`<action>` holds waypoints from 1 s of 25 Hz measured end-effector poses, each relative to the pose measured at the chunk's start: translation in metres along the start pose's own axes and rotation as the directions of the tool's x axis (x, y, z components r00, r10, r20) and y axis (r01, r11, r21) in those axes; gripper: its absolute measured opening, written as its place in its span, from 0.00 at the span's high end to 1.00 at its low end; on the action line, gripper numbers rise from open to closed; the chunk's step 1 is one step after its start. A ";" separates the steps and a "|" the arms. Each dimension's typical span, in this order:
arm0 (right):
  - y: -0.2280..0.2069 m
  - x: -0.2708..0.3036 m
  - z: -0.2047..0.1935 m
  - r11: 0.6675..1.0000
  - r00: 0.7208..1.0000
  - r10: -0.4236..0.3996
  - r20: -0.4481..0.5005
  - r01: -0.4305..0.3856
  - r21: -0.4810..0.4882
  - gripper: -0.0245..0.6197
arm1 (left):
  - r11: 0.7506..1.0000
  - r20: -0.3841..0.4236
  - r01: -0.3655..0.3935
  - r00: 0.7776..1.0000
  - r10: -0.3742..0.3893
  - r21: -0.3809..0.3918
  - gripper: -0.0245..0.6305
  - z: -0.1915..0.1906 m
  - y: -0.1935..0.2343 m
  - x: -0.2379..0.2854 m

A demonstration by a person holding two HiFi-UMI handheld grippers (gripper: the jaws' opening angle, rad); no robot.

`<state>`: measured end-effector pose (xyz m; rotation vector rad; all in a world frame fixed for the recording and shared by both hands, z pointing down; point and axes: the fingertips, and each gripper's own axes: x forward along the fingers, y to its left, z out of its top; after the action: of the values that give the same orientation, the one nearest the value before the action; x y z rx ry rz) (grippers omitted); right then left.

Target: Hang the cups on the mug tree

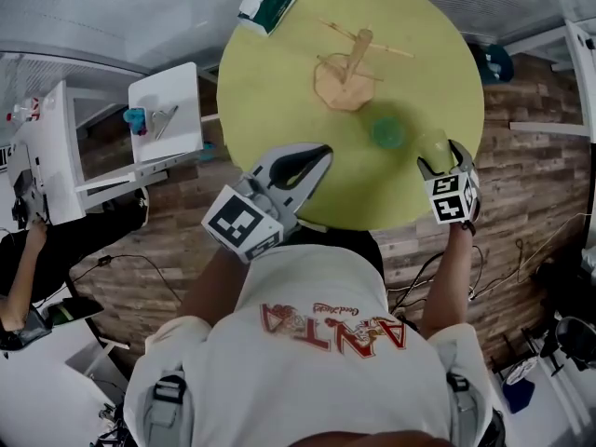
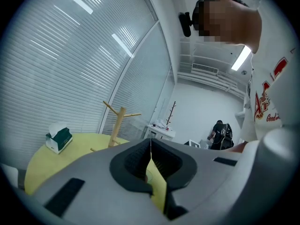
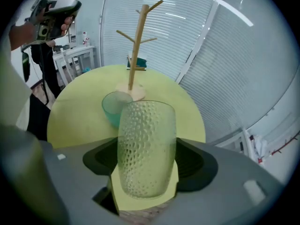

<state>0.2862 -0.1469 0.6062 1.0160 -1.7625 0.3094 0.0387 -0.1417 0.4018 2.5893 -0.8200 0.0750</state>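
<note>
Gripping the empty dimpled glass cup [image 3: 146, 149] at the desk's [image 1: 279, 91] near edge, your right tongs [image 1: 436, 164] clamp its sides; your left tongs [image 2: 151, 144] are closed on nothing. An empty teal cup [image 1: 386, 133] stands near the mug tree [image 1: 352, 63].

Clear dimpled cup [image 3: 146, 149], teal cup [image 3: 111, 109], yellow-green table [image 1: 270, 91], tan mug tree [image 1: 354, 61]

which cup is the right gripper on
The clear dimpled cup, clamped between the right gripper jaws. The teal cup stands free on the table, nearer the mug tree.
</note>
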 end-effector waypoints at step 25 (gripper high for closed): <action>0.010 0.078 0.150 0.786 0.992 -0.100 -0.083 0.027 -0.618 0.43 | 0.990 0.064 -0.114 0.991 0.120 -0.086 0.94 -0.003 0.041 -0.053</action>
<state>0.1726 -0.2723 0.6109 0.5605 -1.5581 -0.2506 -0.0278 -0.1423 0.4110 2.4779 -0.9796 -0.0137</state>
